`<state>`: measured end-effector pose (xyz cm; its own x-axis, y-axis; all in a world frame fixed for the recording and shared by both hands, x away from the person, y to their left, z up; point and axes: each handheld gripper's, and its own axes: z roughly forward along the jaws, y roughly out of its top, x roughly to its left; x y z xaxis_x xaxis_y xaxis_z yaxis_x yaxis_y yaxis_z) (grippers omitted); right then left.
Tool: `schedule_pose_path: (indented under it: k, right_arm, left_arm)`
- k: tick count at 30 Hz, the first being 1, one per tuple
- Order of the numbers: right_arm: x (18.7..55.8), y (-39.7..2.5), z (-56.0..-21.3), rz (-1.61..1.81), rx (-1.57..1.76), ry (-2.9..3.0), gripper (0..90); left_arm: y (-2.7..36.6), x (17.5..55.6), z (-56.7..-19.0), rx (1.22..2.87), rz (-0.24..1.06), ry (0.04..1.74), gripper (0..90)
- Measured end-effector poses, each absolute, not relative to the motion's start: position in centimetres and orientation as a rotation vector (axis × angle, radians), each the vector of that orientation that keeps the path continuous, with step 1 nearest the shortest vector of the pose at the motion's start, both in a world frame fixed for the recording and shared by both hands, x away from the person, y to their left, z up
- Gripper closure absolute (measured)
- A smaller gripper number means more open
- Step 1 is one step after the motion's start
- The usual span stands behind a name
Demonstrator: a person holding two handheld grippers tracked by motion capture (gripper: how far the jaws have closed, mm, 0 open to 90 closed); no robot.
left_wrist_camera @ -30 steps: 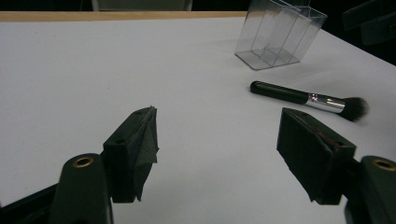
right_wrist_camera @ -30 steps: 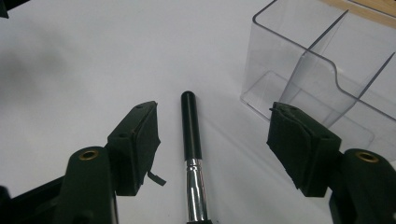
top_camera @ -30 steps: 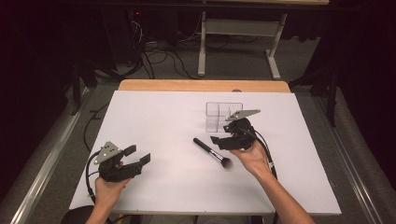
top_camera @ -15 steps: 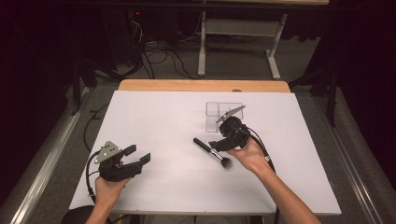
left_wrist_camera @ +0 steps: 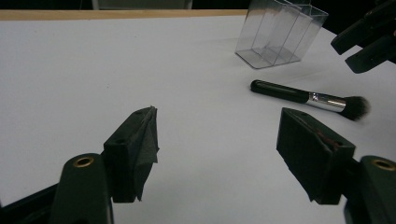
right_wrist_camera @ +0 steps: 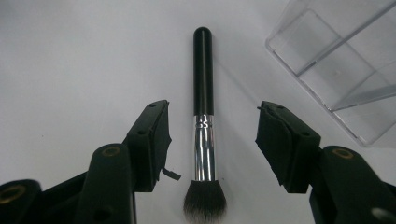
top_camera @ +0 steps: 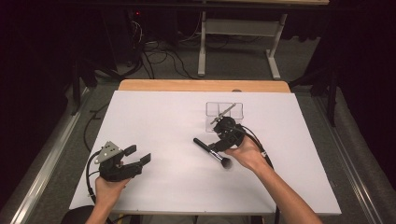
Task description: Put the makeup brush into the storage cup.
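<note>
A makeup brush (top_camera: 211, 152) with a black handle, silver ferrule and dark bristles lies flat on the white table (top_camera: 159, 121). My right gripper (right_wrist_camera: 212, 140) is open and hovers over it, its jaws standing either side of the brush's (right_wrist_camera: 204, 116) ferrule without touching. In the high view the right gripper (top_camera: 219, 140) sits just right of the brush. My left gripper (top_camera: 139, 156) rests open at the table's front left, holding nothing. From the left gripper (left_wrist_camera: 217, 149) view the brush (left_wrist_camera: 308, 98) lies far ahead to the right.
A clear plastic organiser (top_camera: 224, 114) with several compartments stands just behind the right gripper, also seen as the organiser (left_wrist_camera: 280, 35) and at upper right as the organiser (right_wrist_camera: 345, 60). A wooden strip (top_camera: 201, 85) edges the table's far side.
My right gripper has moved left and down from beside the organiser until its open jaws straddle the brush. The left gripper and the brush have stayed put.
</note>
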<state>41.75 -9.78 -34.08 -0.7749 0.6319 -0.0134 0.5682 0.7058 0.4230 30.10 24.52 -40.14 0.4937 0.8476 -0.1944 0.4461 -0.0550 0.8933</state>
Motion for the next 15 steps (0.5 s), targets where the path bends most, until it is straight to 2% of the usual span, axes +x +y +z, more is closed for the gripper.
schedule_pose_path:
  k: [15]
  right_arm:
    - [42.6,-8.7,-35.5,0.427,0.939,2.858,50.0]
  left_arm:
    - [24.6,30.1,-40.1,1.687,0.474,1.116,29.5]
